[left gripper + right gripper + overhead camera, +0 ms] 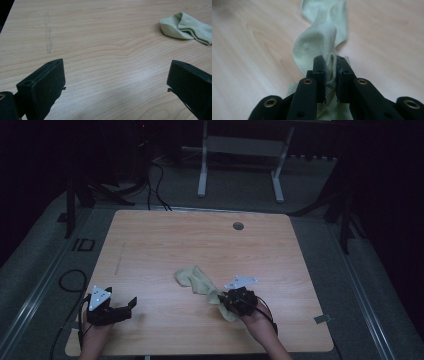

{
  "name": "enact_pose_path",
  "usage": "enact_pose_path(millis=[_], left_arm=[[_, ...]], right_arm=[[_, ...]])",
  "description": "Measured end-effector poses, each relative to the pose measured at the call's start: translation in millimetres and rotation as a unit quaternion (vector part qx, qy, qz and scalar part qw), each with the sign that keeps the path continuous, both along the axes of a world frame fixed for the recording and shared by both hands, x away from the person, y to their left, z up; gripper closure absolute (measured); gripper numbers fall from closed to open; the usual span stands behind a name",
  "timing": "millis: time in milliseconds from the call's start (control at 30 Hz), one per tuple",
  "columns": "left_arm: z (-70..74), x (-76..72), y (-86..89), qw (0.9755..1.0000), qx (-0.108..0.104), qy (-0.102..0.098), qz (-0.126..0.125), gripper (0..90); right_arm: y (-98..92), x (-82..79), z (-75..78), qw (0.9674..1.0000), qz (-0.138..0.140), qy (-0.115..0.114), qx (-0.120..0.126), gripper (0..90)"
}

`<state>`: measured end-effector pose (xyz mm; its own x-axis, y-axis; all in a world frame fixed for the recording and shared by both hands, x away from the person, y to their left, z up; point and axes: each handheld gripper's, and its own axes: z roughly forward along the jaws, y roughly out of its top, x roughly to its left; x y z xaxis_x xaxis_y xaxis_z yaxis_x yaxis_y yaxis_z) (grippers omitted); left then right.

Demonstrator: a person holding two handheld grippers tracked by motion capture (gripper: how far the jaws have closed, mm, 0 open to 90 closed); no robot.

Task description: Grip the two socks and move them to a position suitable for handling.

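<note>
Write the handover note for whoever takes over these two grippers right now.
Right gripper: shut on the pale green sock, pinching a bunched fold near one end.
Left gripper: open, nothing between its jaws, low over the wooden table near the left front corner.
Sock: crumpled, near the table's front middle, far end resting on the wood.
Done: sock gripped.
Left: probably flattening or folding it; left gripper hasn't touched it.

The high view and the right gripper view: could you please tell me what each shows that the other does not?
High view alone: the left gripper, jaws open over bare wood, the round grey grommet hole, and the floor.

Right gripper view alone: its jaws pinching a bunched fold of fabric.

Both: the pale green cloth sock held by the right gripper on the light wooden table.
</note>
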<state>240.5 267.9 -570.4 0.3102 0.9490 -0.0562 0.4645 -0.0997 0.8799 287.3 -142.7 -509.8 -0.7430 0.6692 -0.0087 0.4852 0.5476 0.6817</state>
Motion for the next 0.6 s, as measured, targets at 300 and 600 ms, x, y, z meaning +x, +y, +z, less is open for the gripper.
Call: enact_pose_path(millis=[300, 600], left_arm=[[-0.2, 1.4, -1.8, 1.0000, -0.002, 0.001, -0.004, 1.6], [0.3, 1.9, -6.3, 0.9999, -0.001, -0.002, -0.017, 1.6]], right_arm=[[8.9, -20.7, -30.8, 0.9995, 0.006, 0.032, -0.003, 80.3], [26.2, -34.6, -47.2, 0.9995, 0.012, 0.025, -0.017, 77.5]])
